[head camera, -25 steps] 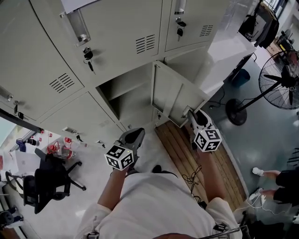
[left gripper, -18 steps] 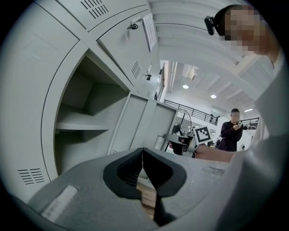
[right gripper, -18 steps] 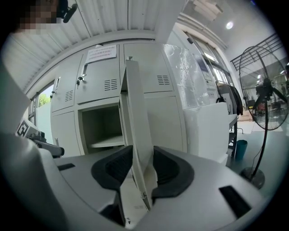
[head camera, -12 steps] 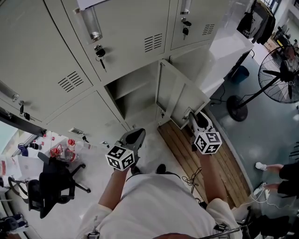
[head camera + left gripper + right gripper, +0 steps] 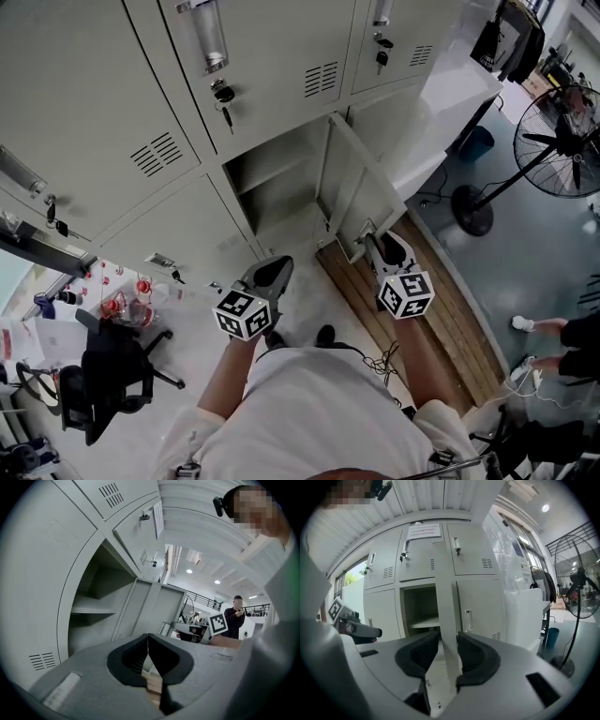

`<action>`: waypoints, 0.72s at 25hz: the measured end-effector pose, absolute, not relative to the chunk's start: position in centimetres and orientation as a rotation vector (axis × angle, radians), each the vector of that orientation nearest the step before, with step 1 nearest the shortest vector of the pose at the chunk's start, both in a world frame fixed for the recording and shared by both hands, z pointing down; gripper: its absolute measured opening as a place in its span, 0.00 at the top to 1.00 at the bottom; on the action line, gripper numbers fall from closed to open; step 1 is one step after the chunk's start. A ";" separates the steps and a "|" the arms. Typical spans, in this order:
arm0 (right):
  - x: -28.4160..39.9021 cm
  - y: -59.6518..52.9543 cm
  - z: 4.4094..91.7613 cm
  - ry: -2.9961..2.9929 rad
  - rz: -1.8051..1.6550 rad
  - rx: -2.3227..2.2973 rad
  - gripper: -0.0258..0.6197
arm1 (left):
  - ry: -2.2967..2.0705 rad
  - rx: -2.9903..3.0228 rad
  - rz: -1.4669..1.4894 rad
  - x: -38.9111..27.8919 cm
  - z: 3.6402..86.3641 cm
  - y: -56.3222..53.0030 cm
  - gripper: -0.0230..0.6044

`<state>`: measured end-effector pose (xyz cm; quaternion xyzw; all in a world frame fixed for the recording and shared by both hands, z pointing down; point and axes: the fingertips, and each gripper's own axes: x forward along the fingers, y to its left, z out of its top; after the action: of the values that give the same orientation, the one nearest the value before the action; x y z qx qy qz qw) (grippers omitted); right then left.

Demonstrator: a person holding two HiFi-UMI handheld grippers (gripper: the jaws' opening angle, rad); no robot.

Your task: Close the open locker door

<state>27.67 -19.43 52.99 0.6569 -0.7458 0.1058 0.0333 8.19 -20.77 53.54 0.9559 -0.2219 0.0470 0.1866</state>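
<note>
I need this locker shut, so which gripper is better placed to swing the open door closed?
Right. The right gripper clamps the locker door by its free edge, so it could likely push it shut. The left gripper is shut and empty, away from the door.

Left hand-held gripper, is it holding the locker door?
No, the left hand-held gripper has its jaws together on nothing, and the locker door stands beyond it.

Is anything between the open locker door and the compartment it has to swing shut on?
Nothing visible. The right gripper grips the free edge of the locker door; the compartment holds only a shelf. The left gripper, shut and empty, appears held back from the swing path.
</note>
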 end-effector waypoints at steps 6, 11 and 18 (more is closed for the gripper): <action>24.5 -19.6 52.9 -2.323 0.311 1.963 0.76 | -0.636 2.680 0.127 6.3 53.7 -20.7 0.94; 22.3 -19.9 52.8 -2.341 0.302 1.929 0.75 | -0.676 2.667 0.120 4.3 53.8 -21.0 0.94; 19.0 -20.4 52.8 -2.414 0.294 1.815 0.75 | -0.721 2.657 0.108 2.6 53.7 -21.6 0.94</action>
<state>18.98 -20.40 52.81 0.5973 -0.7944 0.0968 0.0536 2.58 -21.56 53.74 0.9464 -0.2567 0.0385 0.1922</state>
